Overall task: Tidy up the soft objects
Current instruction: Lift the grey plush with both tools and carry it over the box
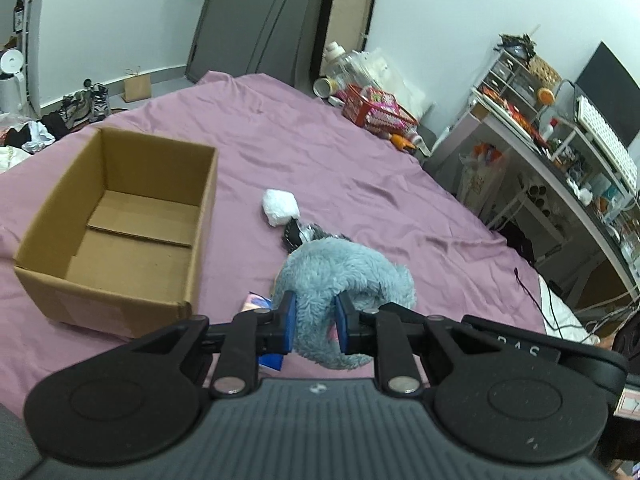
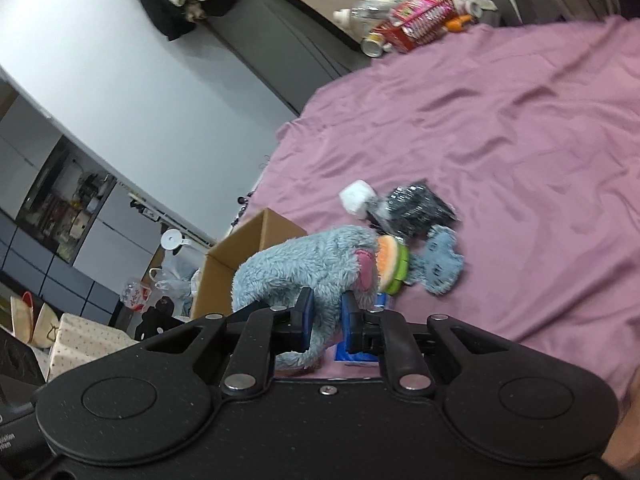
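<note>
Left wrist view: open cardboard box (image 1: 116,224) sits on the pink bed sheet (image 1: 360,168) at left, a white soft bundle (image 1: 280,207) mid-frame, and the left gripper (image 1: 316,322) fingers are clamped on the blue plush toy (image 1: 344,268), which hides most of a black item behind it. Right wrist view: the right gripper (image 2: 326,320) fingers pinch the same plush, its lower part cut off by the gripper; box largely blocked.

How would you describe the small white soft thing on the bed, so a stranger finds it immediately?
Start at the open cardboard box on the purple bedsheet. Right of it lies a white fluffy lump, beside a shiny black packet. It is the only pure white item there.
</note>
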Demonstrator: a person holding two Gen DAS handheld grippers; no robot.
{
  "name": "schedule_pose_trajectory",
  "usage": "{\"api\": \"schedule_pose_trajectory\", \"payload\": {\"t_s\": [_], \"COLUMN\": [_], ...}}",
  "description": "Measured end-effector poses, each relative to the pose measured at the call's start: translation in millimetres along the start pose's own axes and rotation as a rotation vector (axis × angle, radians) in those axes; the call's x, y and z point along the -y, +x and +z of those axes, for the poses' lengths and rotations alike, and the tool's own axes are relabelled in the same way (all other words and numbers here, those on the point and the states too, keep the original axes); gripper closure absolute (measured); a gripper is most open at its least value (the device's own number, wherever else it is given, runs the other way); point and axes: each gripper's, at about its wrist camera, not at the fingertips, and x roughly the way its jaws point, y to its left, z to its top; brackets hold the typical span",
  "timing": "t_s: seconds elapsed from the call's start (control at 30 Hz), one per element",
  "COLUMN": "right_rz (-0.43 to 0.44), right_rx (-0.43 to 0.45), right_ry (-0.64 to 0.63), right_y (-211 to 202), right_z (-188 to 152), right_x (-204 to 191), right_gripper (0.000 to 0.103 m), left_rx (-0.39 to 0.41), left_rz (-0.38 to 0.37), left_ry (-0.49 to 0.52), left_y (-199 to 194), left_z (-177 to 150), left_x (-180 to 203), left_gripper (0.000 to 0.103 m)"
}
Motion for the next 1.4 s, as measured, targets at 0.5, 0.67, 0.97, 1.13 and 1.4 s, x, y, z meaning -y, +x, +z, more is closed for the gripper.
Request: {"api": "schedule_pose_trajectory", "payload": {"t_s": [0.5,0.67,0.97,1.13,1.4], "right_rz": [0.038,0.060,0.097,0.115,0.142], "right_rx": [0.039,0.040,0.045,0.047,0.031], "right_ry": [-0.031,-0.047,-0.088,-0.098,-0.101], "right_y": [15,28,51,66,90], "right_z": [12,14,18,22,18], "right_x": [-41,-59,-88,-97,-100], "right_gripper": [0.089,0.089,0.091,0.094,0.100], "left_rx": [0.050,0.071,0.105,0.111,0.086], "left_rz": [0.013,0.024,0.064,0.064,0.081], "left_ry": [-0.020,-0.048,-0.066,-0.092,-0.112], "left_y": [-19,-25,-26,-22,-1], "left_z": [32,43,61,69,69], "left_x": [-22,-38,-67,-85,-104], "left_gripper": [0.084,0.084,0.084,0.084,0.103]}}
